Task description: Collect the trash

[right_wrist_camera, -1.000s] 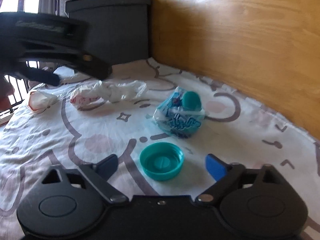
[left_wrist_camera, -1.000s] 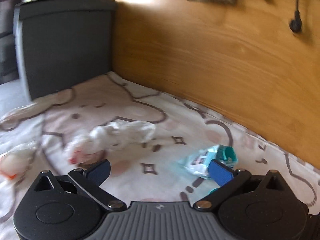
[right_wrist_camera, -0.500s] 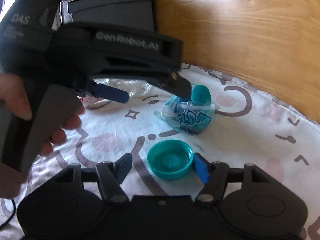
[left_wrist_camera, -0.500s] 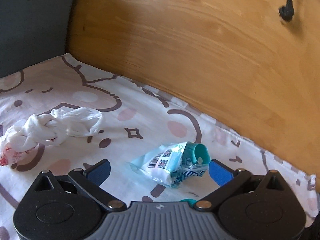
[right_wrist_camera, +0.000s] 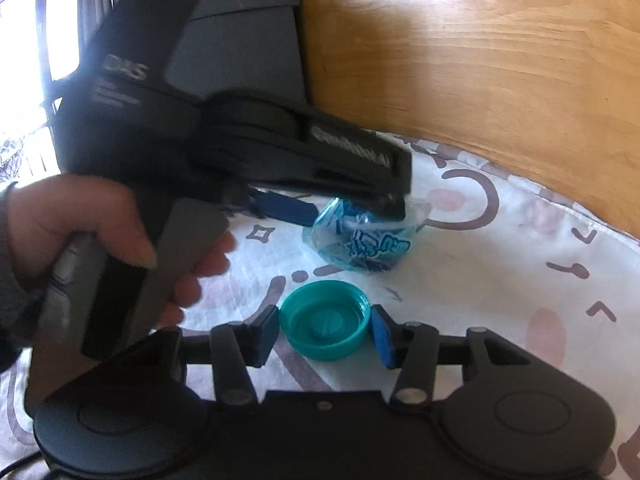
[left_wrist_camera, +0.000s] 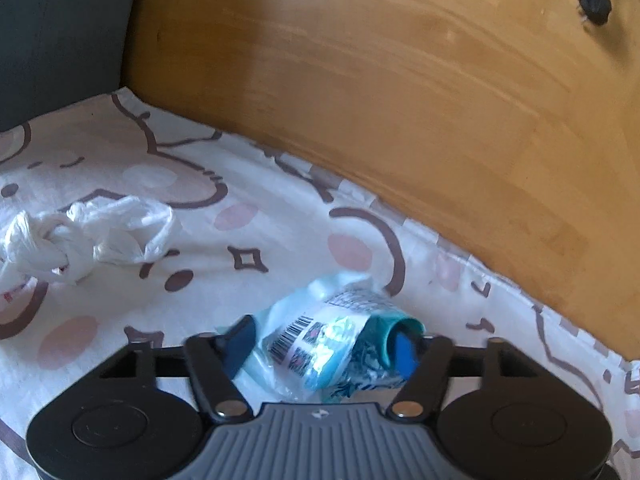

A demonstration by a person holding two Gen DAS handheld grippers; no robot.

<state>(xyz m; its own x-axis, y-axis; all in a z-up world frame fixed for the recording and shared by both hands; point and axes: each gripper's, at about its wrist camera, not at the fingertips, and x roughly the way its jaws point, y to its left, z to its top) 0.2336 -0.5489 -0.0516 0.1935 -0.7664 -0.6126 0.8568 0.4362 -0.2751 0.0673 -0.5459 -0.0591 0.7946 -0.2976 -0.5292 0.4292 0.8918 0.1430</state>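
Observation:
A crushed blue plastic bottle (left_wrist_camera: 324, 340) with a barcode label lies on the patterned bedsheet. My left gripper (left_wrist_camera: 324, 344) is closed around it, a blue pad on each side. In the right wrist view the bottle (right_wrist_camera: 360, 244) sits under the left gripper's fingers (right_wrist_camera: 292, 210). A teal bottle cap (right_wrist_camera: 325, 320) lies open side up on the sheet. My right gripper (right_wrist_camera: 325, 332) has its pads against both sides of the cap.
A crumpled white plastic bag (left_wrist_camera: 92, 236) lies on the sheet to the left. A wooden headboard (left_wrist_camera: 400, 100) runs along the back. A dark grey bin (right_wrist_camera: 240, 44) stands at the back left. A person's hand (right_wrist_camera: 80, 232) holds the left gripper.
The left gripper swung right, moved onto the crushed bottle and closed on it. The right gripper moved forward and narrowed its fingers onto the teal cap.

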